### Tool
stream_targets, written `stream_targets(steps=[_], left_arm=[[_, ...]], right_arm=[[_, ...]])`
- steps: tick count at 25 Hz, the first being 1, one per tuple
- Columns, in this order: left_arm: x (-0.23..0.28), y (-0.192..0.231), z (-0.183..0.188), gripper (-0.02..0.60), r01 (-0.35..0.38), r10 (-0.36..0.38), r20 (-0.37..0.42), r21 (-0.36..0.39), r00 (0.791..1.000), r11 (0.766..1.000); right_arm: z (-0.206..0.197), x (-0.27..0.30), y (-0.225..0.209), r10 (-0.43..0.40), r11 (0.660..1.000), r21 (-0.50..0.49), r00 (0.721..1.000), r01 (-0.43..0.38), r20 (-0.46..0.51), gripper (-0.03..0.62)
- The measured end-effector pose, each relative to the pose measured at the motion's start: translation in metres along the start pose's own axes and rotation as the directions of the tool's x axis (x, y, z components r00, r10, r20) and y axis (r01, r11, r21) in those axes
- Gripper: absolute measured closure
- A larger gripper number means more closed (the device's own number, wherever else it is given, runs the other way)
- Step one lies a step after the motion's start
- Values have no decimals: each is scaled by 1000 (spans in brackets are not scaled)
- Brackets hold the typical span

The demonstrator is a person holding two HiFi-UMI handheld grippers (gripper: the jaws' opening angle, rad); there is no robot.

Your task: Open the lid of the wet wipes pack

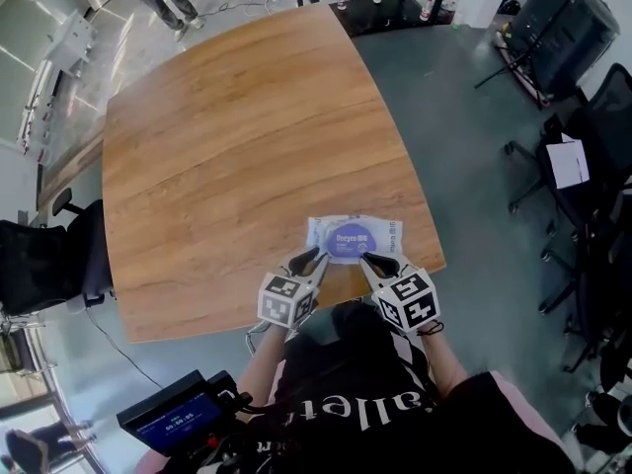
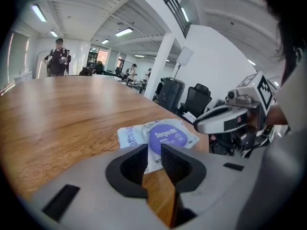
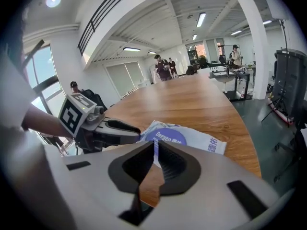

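We're over a broad wooden table (image 1: 227,146), warm grain running across it. The wet wipes pack (image 1: 380,233) lies flat close to the near edge, toward the near right corner. Its round purple lid (image 1: 349,239) sits flat and closed on the pale wrapper.

Our left gripper (image 1: 314,258) points at the pack's near left corner. Its jaws stand a small way apart, clamped on nothing, and through the slit we see the lid just ahead. Our right gripper (image 1: 371,260) is at the pack's near right side, jaws together and empty. Both tips are just beside the pack; whether they touch it we cannot tell.

Around us is a grey floor (image 1: 464,117), with black office chairs (image 1: 592,136) off the table's right edge, one carrying a sheet of paper (image 1: 570,162). Beyond the far edge people (image 2: 58,56) stand under ceiling strip lights (image 2: 123,31), and a white column (image 2: 160,66) rises nearby.
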State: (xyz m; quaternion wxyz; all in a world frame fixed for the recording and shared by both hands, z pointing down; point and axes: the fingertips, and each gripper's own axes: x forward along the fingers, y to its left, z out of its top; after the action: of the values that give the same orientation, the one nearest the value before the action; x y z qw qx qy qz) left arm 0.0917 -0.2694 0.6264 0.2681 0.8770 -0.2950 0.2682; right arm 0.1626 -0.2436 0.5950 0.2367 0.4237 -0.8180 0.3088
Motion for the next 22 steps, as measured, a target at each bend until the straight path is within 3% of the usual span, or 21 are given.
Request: stream_targets(steps=[5, 9, 12, 16, 22], left_arm=[[14, 4, -21, 494, 18, 3, -123, 162, 992, 987], [19, 6, -27, 494, 6, 20, -150, 175, 989, 984], [22, 8, -30, 494, -11, 42, -165, 184, 985, 983], [26, 10, -30, 494, -25, 58, -186, 178, 981, 984], [26, 12, -29, 494, -25, 54, -173, 168, 983, 985]], right_arm=[[-5, 11, -3, 18, 994, -108, 998, -23, -52, 576], [-13, 20, 0, 5, 949, -311, 991, -46, -131, 516], [-19, 30, 4, -45, 875, -481, 982, -51, -184, 511], [-31, 47, 6, -131, 723, -687, 961, -76, -244, 485], [-25, 53, 11, -189, 573, -816, 958, -72, -217, 485]])
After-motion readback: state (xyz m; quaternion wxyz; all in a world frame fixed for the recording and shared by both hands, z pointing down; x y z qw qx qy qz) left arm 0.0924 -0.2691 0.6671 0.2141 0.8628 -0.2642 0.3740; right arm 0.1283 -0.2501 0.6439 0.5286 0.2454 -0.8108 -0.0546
